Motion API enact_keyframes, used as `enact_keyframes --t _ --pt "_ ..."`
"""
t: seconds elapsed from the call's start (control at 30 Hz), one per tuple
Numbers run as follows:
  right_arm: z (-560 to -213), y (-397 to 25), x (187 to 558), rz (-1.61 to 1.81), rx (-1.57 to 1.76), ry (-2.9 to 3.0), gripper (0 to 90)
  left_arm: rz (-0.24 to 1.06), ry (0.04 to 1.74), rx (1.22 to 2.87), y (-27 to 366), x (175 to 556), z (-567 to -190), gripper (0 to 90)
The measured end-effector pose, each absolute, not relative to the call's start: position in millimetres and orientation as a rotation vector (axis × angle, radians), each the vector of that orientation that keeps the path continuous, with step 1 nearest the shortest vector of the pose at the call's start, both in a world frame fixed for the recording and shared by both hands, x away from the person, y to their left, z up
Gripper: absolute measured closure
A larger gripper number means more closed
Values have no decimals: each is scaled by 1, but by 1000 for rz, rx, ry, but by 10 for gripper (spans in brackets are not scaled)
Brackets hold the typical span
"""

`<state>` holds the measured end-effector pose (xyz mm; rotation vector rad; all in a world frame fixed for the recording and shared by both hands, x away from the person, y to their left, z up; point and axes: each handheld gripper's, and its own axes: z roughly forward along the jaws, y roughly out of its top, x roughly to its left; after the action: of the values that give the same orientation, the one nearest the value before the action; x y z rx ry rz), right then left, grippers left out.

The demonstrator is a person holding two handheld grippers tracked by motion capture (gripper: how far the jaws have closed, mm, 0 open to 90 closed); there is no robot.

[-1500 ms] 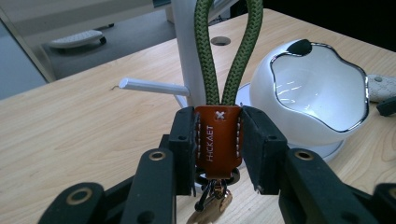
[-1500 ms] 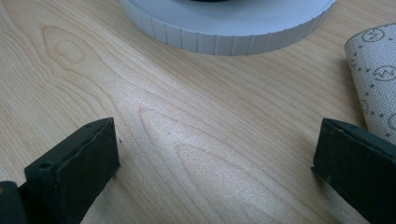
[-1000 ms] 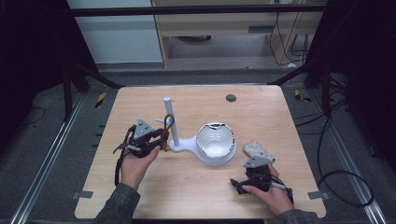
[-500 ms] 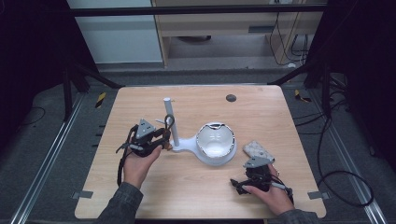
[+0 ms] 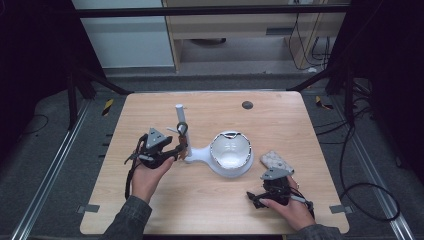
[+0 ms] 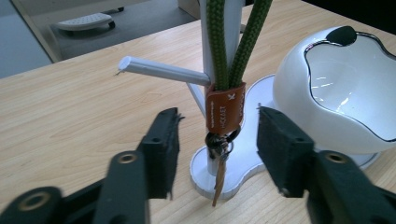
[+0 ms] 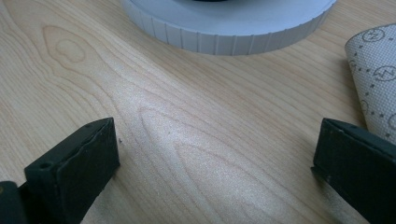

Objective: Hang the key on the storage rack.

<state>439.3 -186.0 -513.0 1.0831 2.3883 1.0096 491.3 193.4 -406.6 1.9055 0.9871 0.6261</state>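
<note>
A white stand (image 5: 197,154) with an upright post (image 5: 180,120) and a round white bowl (image 5: 230,154) sits mid-table. A green cord loop (image 6: 233,42) with a brown leather tag (image 6: 225,109) and keys (image 6: 218,144) hangs on the post's side peg (image 6: 163,72). My left gripper (image 5: 180,145) (image 6: 218,140) is open, its jaws either side of the tag and keys without touching them. My right gripper (image 5: 270,182) (image 7: 215,149) rests low at the table's front right, jaws spread wide over bare wood, nothing between them.
A patterned grey cloth piece (image 5: 276,160) (image 7: 373,70) lies just right of the bowl, close to my right gripper. The ribbed rim of the stand's base (image 7: 224,39) is just ahead of the right jaws. A dark round spot (image 5: 247,105) marks the far tabletop.
My left gripper has edged slightly right, closer to the hanging keys. The right gripper has stayed in place.
</note>
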Motion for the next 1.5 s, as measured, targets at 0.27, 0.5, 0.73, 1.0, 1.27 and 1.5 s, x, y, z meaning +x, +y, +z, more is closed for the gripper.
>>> enact_keyframes --t 0.27,0.5,0.73,1.0,1.27,1.5 --pt "-513 -186 439 1012 1083 2388 2 604 1022 1958 211 484 -431 183" --pt "-513 -187 442 1013 1094 2385 2 600 1044 2031 228 486 -465 94" --pt "-513 -187 442 1008 1095 2379 2 562 1067 2090 244 492 -483 62" --pt "-508 -190 443 986 1053 2360 55 547 1108 2117 247 495 -492 57" --pt "-495 -193 438 1006 1011 2302 56 523 1168 2160 250 499 -502 45" --pt "-480 -206 439 1001 1077 2246 65 525 1189 2099 255 495 -508 22"
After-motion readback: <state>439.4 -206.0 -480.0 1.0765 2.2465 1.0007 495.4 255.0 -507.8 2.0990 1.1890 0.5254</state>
